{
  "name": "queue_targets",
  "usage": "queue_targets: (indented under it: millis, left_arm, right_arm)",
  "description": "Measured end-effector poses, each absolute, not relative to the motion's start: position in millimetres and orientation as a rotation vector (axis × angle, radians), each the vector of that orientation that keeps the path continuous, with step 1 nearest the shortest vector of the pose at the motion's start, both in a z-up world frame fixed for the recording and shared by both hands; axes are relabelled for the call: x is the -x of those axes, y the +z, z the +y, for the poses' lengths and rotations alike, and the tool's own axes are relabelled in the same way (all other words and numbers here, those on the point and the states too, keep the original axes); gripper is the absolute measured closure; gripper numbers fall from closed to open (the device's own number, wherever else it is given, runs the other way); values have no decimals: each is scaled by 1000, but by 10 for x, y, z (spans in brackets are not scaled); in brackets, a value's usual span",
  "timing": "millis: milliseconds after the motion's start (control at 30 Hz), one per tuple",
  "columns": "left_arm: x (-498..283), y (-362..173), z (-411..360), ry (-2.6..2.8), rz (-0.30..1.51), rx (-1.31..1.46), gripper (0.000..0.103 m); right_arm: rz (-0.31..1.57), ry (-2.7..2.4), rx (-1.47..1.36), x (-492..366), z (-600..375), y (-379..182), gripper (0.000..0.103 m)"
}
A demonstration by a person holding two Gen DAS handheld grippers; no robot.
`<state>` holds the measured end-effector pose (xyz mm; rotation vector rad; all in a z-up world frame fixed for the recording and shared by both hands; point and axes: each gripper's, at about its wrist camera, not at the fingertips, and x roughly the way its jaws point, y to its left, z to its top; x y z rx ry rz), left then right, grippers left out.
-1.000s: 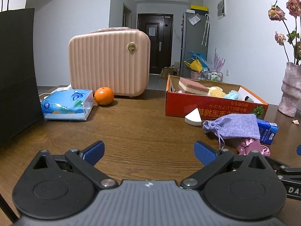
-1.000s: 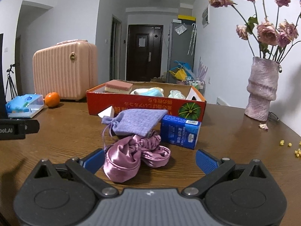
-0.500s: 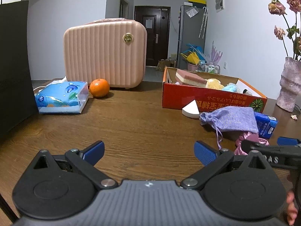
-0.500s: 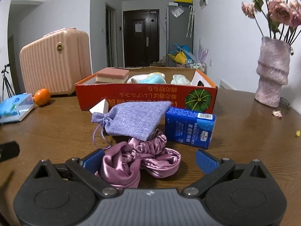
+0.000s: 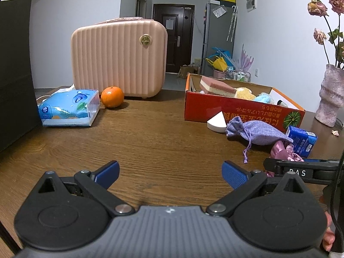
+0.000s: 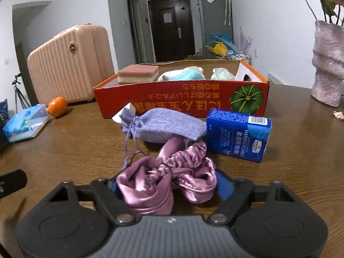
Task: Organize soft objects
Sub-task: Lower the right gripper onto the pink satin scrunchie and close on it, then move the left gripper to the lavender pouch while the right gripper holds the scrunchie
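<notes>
Right hand-held gripper (image 6: 166,186) closing around pink scrunchie (image 6: 165,178), lying crosswise

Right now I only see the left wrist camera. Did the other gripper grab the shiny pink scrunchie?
Observer: Yes. The right gripper has just been closing, and the pink scrunchie fills the gap, touching both pads.
Operator: Is the purple pouch on it?
Observer: The purple pouch lies over the scrunchie's far loop.
Operator: What's beside the blue fluffy thing?
Observer: A pale crumpled bundle, further right in the red box.
</notes>
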<state>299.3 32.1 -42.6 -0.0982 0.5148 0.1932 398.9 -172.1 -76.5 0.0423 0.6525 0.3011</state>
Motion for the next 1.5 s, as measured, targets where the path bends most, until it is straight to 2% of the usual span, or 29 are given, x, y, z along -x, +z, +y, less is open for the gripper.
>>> queue_targets:
  millis: [133, 233, 333, 767, 1500]
  left_arm:
    - [-2986, -421, 324, 193, 514, 99, 0]
    - [-2989, -419, 326, 190, 519, 99, 0]
    - [-2989, -413, 335, 186, 521, 103, 0]
    - [-2995, -397, 461, 173, 539, 158, 0]
    - [-3265, -440, 209, 146, 529, 127, 0]
  right_arm:
    - [663, 335, -41, -3948, -1711, -753, 52]
    - [646, 337, -52, -3891, -1724, -713, 62]
    - [621, 334, -68, -3826, -1764, -660, 66]
    - [388, 283, -103, -3372, -2226, -294, 67]
    - [381, 135, -123, -3649, -2743, -395, 67]
